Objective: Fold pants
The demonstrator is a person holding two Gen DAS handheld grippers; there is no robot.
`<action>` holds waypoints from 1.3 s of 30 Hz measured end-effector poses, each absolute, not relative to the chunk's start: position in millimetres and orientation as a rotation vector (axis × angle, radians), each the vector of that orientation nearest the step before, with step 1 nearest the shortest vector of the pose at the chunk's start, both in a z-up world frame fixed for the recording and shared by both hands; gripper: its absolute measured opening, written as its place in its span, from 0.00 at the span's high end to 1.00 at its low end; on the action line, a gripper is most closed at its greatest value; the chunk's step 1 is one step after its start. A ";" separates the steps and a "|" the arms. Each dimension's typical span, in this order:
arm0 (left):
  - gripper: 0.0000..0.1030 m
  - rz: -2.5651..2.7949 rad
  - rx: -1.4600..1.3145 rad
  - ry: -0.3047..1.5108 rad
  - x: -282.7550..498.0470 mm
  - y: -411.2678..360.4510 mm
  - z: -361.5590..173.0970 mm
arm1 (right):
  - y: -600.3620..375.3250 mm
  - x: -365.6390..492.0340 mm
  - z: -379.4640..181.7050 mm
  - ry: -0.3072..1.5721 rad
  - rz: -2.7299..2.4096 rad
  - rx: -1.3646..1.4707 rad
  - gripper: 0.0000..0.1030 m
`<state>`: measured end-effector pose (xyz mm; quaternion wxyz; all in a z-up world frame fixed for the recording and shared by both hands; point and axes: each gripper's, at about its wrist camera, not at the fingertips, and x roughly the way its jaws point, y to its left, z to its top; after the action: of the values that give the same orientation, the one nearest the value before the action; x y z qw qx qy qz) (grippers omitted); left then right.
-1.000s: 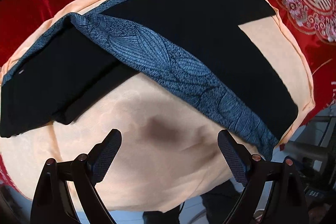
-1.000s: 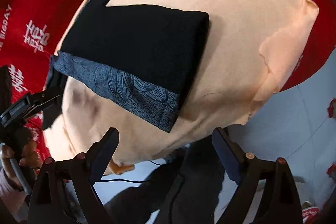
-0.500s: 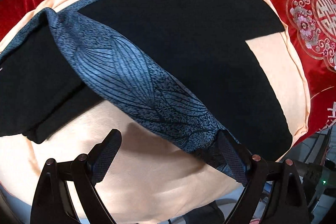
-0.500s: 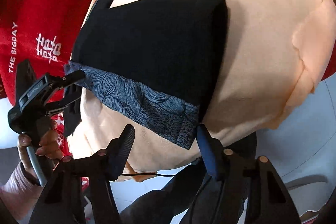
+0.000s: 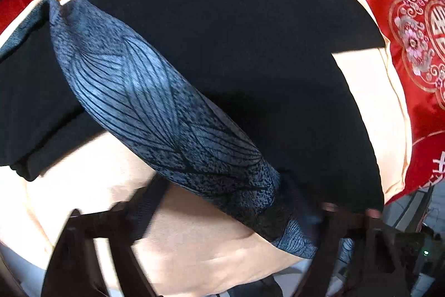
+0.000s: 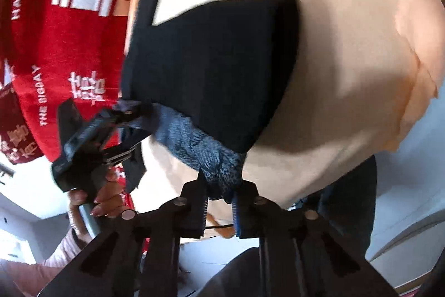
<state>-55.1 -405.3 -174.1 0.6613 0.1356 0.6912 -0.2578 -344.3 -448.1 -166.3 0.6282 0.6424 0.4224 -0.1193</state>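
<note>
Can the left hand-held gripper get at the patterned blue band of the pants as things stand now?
Probably yes. The left hand-held gripper has just been closing and already straddles the patterned blue band at one end; nothing lies between them. The right hand-held gripper pinches the band's other end, clear of it.

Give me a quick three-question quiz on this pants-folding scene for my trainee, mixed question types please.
1. True or false: the right gripper is clamped on a plain black trouser leg.
2. The sheet directly under the pants is: A peach, B green, C striped.
3. What colour is the bedding with white characters?
Key: 1 false: its jaws have just been closing and now pinch the patterned blue-grey band. 2 A. 3 red.
</note>
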 end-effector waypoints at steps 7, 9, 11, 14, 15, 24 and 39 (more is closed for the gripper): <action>0.71 -0.653 0.197 1.592 -38.5 -412.5 -152.1 | -482.4 -312.8 -104.4 0.898 -0.196 1.352 0.88; 0.71 -0.660 0.161 1.578 -30.6 -414.3 -138.6 | -506.5 -297.5 -85.8 0.867 -0.195 1.309 0.88; 0.71 -0.672 0.141 1.556 -22.1 -420.9 -129.0 | -529.6 -281.8 -74.7 0.852 -0.194 1.275 0.88; 0.71 -0.693 0.131 1.518 0.6 -440.8 -117.2 | -571.0 -245.3 -62.1 0.858 -0.195 1.201 0.88; 0.71 -0.695 0.134 1.503 7.7 -446.3 -114.1 | -586.0 -229.8 -58.5 0.864 -0.196 1.172 0.88; 0.17 -0.626 0.215 1.284 43.0 -465.4 -85.3 | -687.2 -107.0 -76.8 0.967 -0.267 1.006 0.89; 0.17 -0.315 0.417 1.346 35.6 -427.2 -153.8 | -664.8 -135.1 -98.7 1.196 -0.396 0.648 0.40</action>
<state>35.6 -427.2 -153.8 0.7506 0.1907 0.6159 -0.1443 -135.1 -664.8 -98.7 0.7595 0.2977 0.5491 -0.1817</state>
